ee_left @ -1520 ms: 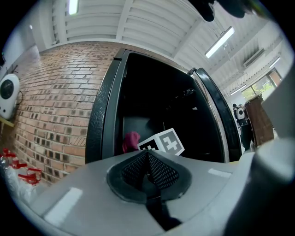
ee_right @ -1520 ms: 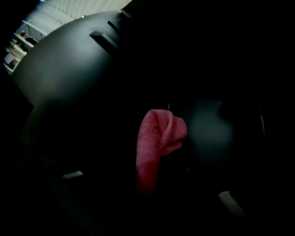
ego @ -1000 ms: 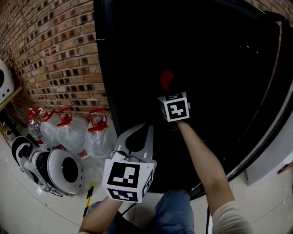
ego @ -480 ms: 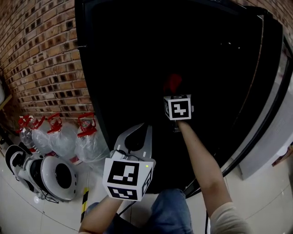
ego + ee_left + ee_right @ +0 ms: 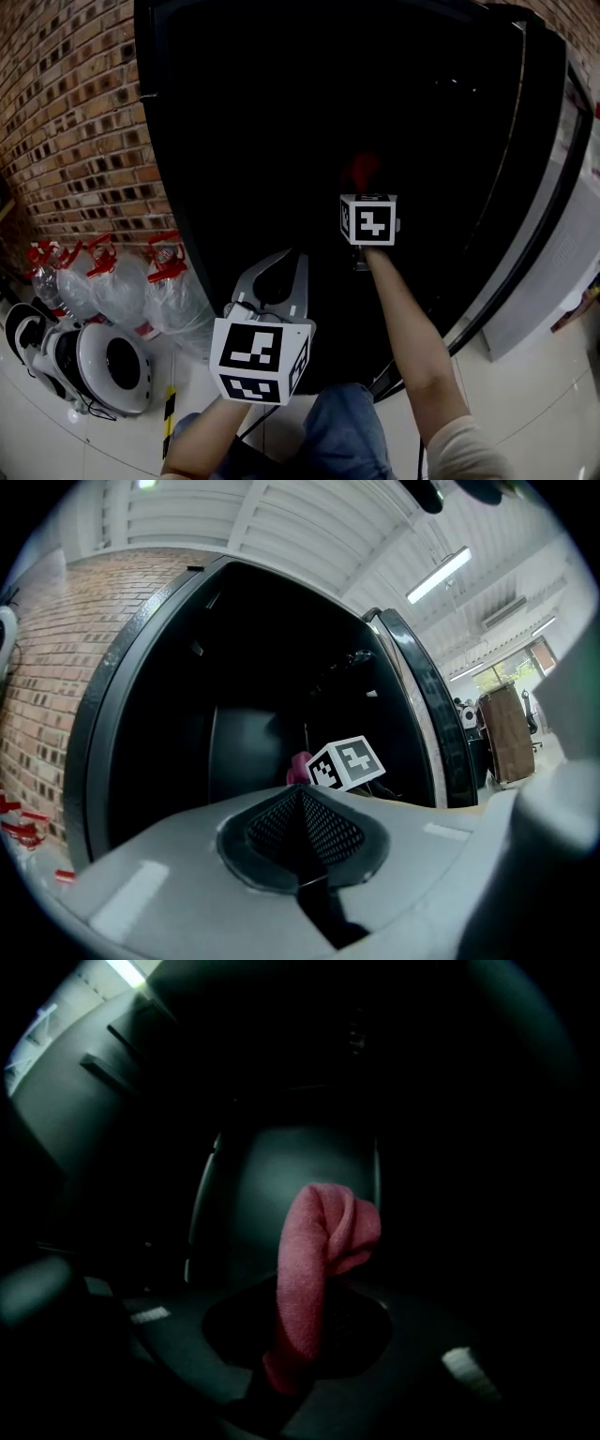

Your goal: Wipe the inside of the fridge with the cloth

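— Clamping what, the right gripper point(image 5: 292, 1340)?
— The red cloth point(image 5: 314, 1251). Its jaws pinch the cloth's lower end, and the rest stands up and folds over at the top, inside the dark fridge point(image 5: 281, 1166). The left gripper point(image 5: 302, 808) is closed on nothing, pads together, and hangs outside the fridge opening.
— What differs from a second ago?
— Little at the tongs. In the head view the right gripper and cloth sit slightly further right. The fridge's left edge, the brick wall point(image 5: 66, 112) and the bottles point(image 5: 122, 281) have slid left. The left gripper has barely shifted.
— What is hard to make out?
— The fridge interior is near black in the head view. There the right jaws are lost behind the marker cube point(image 5: 368, 218), and the cloth is a dull red smear above it. Whether the cloth touches any fridge surface cannot be told.
— What does one view give that another lacks?
— Only the right gripper view shows the grip on the cloth, plus a paler back panel. The left gripper view alone shows the ceiling lights point(image 5: 441, 574), and the right cube with a bit of pink cloth beside it. Only the head view shows the bottles, a round white machine point(image 5: 103, 361) on the floor and the person's forearms.
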Action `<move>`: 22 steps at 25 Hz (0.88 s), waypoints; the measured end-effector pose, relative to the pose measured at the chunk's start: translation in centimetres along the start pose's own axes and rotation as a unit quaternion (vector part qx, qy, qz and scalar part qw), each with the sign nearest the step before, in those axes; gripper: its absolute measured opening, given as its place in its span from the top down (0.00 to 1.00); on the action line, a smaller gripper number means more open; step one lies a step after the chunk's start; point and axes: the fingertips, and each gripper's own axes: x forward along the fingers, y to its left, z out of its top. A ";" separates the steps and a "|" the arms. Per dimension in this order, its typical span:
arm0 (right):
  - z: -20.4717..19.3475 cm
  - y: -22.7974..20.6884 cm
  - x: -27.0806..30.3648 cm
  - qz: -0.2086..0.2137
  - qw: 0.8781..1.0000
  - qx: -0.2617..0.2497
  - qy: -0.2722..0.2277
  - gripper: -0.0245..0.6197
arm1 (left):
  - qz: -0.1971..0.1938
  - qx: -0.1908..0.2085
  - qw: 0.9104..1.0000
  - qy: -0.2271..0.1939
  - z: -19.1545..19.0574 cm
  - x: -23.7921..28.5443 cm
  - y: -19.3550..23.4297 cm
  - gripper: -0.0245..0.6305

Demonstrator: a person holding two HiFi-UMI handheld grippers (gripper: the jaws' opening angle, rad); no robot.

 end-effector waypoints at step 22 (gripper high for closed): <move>-0.2 2.5 -18.0 0.042 0.991 0.027 -0.121 0.87 | -0.007 -0.016 1.000 0.013 -2.1 2.7 -1.1 0.94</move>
